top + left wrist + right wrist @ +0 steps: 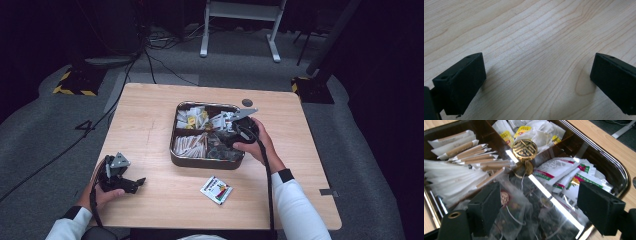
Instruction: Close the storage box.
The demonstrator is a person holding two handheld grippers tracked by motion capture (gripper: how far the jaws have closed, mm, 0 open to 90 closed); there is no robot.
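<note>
A pale wooden bench (150, 130) stands on grey carpet in a dark room. The right gripper (539, 212), fingers wide, hovers over the tray (205, 162), whose long axis crosses the bench; the left gripper (131, 184) rests wide open.

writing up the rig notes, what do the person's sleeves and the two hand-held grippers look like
Both sleeves are white with dark cuffs. Each hand-held gripper is black: the left hand-held gripper and the right hand-held gripper each carry a grey three-cornered plate on top and trail a black cable. The gripper views show two blocky matte black jaws, with small screw holes on the left pair.
</note>
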